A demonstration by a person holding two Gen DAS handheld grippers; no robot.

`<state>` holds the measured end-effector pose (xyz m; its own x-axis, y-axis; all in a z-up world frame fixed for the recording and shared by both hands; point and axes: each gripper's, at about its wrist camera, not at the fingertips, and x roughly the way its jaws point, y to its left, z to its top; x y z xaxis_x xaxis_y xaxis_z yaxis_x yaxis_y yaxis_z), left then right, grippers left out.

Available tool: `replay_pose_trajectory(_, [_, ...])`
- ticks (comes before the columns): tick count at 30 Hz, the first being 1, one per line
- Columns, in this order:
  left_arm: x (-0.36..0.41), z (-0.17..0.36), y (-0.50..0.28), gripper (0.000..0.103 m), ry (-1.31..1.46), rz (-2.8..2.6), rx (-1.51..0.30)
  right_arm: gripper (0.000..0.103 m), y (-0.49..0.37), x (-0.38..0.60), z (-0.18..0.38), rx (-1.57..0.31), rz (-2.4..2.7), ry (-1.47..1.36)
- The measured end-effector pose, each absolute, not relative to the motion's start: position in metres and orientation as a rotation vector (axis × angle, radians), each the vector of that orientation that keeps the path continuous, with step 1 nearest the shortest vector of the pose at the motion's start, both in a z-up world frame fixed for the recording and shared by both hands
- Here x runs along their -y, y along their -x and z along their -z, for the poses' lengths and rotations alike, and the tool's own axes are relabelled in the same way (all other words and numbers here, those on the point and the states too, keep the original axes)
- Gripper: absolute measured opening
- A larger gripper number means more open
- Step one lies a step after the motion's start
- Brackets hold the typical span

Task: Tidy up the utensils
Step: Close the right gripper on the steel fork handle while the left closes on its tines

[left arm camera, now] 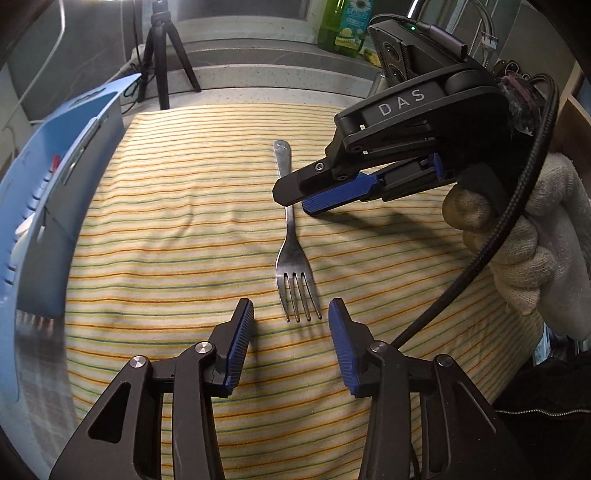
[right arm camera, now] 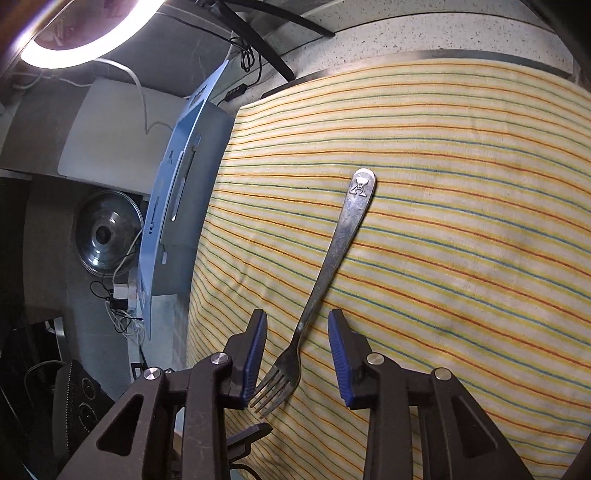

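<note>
The left gripper (left arm camera: 291,314) hangs low over the striped cloth (left arm camera: 166,229) with its blue-padded fingers spread apart, gripping nothing. The tines of the fork (left arm camera: 293,236) lie just ahead of the gap between them, pointing back toward it.

The right gripper (right arm camera: 297,332) is spread too, with its fingers on either side of the fork's (right arm camera: 325,266) neck, where handle meets head. Neither pad looks to be touching the metal, though the tine tips lie very near the left pad (right arm camera: 255,358). Seen from the left wrist view, that same right gripper (left arm camera: 295,199) comes in from the right side, held in a white knit-gloved hand (left arm camera: 517,251), its tips just over the middle of the fork's handle. From that angle its jaws seem nearly together, but the right wrist view shows them plainly apart.

The fork lies flat on the cloth, roughly in the middle of it, handle end away from the left gripper and stamped with a small emblem. The cloth is yellow with thin orange and green lines and covers a speckled countertop (left arm camera: 258,77).

Along the cloth's left edge stands a light blue utensil organizer (left arm camera: 55,177) with slots in its top. Beyond it are a black tripod (left arm camera: 162,55), a green bottle (left arm camera: 340,26) farther back, a lit ring light (right arm camera: 74,48), and a glass pot lid (right arm camera: 107,236).
</note>
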<state>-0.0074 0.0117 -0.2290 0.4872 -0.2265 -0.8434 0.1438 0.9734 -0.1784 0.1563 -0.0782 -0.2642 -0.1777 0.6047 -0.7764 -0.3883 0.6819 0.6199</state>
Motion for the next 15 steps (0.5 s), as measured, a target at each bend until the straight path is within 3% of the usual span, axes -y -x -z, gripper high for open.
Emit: replay_pose_trajectory(15, [-0.0077,0.2349,0.0006,0.023,0.07,0.266,-1.039,0.023,-0.1572,0.0719,0.2717,-1.532,-0.91,-0.22])
